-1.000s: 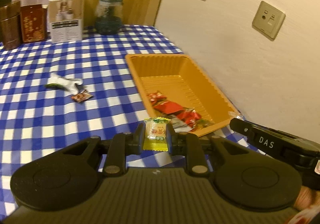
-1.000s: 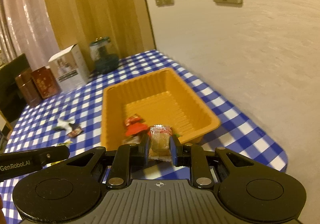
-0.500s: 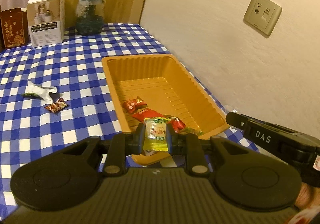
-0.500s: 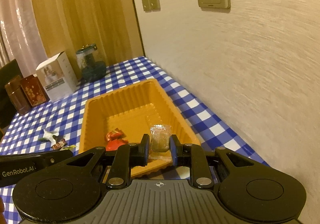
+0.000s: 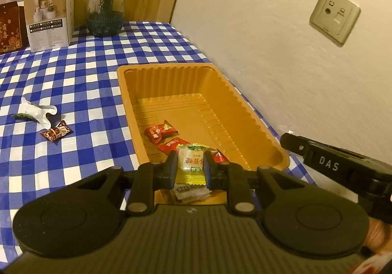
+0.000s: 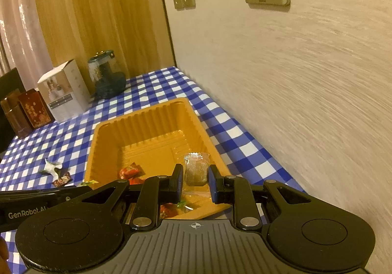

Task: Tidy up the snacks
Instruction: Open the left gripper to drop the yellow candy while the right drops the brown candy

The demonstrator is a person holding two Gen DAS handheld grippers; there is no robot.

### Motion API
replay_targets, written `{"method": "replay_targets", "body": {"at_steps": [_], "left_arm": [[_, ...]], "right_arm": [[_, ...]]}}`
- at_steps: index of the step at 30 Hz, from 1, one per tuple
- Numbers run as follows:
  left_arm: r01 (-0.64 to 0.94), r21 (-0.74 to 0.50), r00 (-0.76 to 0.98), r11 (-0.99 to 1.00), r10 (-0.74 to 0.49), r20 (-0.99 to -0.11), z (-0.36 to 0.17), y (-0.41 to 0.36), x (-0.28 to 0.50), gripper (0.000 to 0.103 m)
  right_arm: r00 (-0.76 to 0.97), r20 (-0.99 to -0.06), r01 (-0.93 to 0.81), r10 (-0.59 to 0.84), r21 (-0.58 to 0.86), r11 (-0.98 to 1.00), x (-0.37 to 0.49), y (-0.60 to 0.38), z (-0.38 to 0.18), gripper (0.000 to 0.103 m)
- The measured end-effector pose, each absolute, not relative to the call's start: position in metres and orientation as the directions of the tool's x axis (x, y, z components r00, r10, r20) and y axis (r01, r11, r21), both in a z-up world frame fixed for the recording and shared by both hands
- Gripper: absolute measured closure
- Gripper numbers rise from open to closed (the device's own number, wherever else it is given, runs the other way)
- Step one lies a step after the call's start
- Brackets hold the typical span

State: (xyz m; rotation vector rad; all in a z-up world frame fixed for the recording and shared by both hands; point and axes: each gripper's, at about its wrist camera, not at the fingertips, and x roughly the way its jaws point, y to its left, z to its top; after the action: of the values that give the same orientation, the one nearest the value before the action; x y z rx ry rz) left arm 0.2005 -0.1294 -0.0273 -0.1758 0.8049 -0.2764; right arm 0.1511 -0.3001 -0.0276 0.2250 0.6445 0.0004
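Left gripper [image 5: 189, 167]: my fingers are clamped on a yellow-green snack packet [image 5: 191, 166], held upright between the pads, above the near end of the tray.
Right gripper [image 6: 195, 182]: my pads pinch a clear-wrapped brown sweet [image 6: 196, 171], upright, over the tray's near right corner.
Just under my left tips: a pale wrapped snack [image 5: 192, 194] lies on the tray floor at its near edge.
Just beyond my left tips: red-wrapped sweets [image 5: 160, 130] lie in the near half of the orange tray [image 5: 245, 112]; its far half is bare.
Ahead-left of my left gripper: a small brown sweet [image 5: 56, 131] and a crumpled white wrapper [image 5: 36, 109] lie on the blue checked tablecloth [image 5: 73, 78], outside the tray and just beside each other.
Far ahead: a white box [image 5: 49, 14] and a dark glass jar [image 5: 106, 14] stand at the table's back edge.
Only the left view shows: the pale snack under my tips, and the right gripper's side at the picture's right.
Only the right view shows: the cloth strip between the tray and the wall [image 6: 306, 78], and the left gripper's side low at the picture's left.
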Motion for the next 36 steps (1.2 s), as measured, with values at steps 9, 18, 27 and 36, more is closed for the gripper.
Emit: {"method": "replay_targets", "body": {"at_steps": [9, 18, 27, 36], "left_arm": [[0.189, -0.254, 0.652, 0.949, -0.315, -0.69, -0.037, -0.135, 0.214, 0.084], [0.186, -0.251, 0.653, 0.95, -0.311, -0.69, -0.042, -0.137, 0.221, 0.071], [0.177, -0.253, 0.66, 0.951, -0.306, -0.686, -0.042, -0.13, 0.218, 0.067], [0.138, -0.208, 0.696, 0.968, -0.244, -0.676, -0.037, -0.102, 0.199, 0.065]], "right_arm": [[0.793, -0.604, 0.064, 0.078, 0.211, 0.975, 0.164, -0.298, -0.034, 0.081], [0.789, -0.61, 0.066, 0.081, 0.214, 0.975, 0.168, -0.294, -0.04, 0.081], [0.785, -0.614, 0.065, 0.084, 0.216, 0.974, 0.167, -0.294, -0.041, 0.081], [0.788, -0.606, 0.044, 0.11, 0.233, 0.972, 0.168, -0.288, -0.035, 0.081]]}}
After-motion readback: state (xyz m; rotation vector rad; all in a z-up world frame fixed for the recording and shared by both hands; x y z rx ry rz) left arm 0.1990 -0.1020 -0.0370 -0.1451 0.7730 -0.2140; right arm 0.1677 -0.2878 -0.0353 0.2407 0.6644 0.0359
